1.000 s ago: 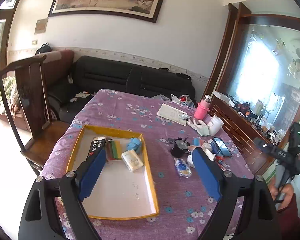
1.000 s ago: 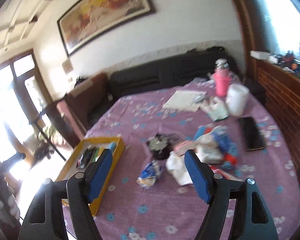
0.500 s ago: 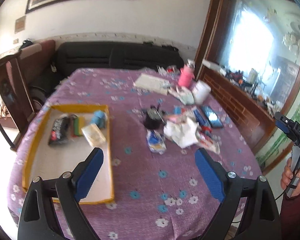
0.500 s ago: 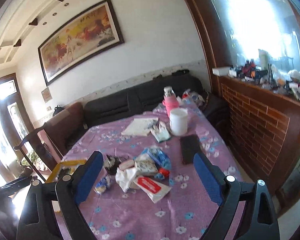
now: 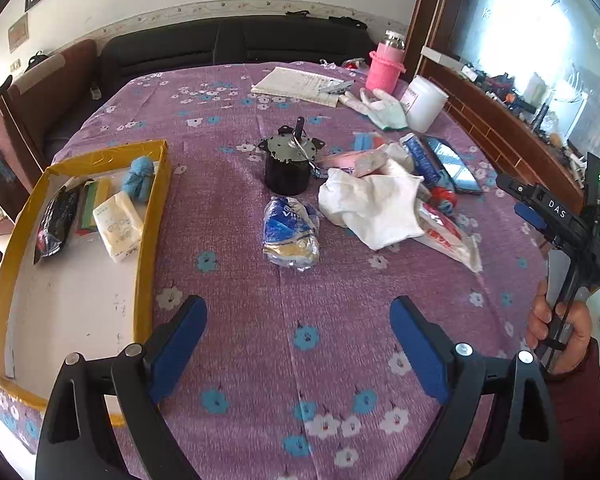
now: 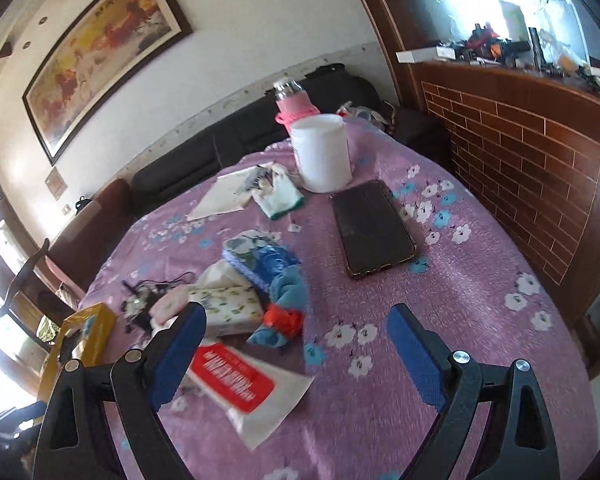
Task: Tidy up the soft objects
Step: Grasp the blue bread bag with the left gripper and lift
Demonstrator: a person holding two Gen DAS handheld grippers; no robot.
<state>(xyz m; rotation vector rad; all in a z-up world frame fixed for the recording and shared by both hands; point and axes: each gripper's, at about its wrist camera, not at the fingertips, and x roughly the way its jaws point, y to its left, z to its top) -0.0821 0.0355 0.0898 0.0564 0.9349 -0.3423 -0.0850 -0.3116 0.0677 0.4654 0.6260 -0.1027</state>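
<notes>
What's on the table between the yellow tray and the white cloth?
In the left wrist view, a crumpled blue packet lies between the tray and the cloth. A black motor stands just behind it.

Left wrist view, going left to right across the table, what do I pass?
Yellow tray → blue-and-white packet → white cloth → phone.

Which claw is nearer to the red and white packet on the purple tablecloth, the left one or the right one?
Right. The right claw, open, hangs just over the red and white packet, one finger above its edge. The left claw, open, is farther back, the packet lying ahead to its right.
</notes>
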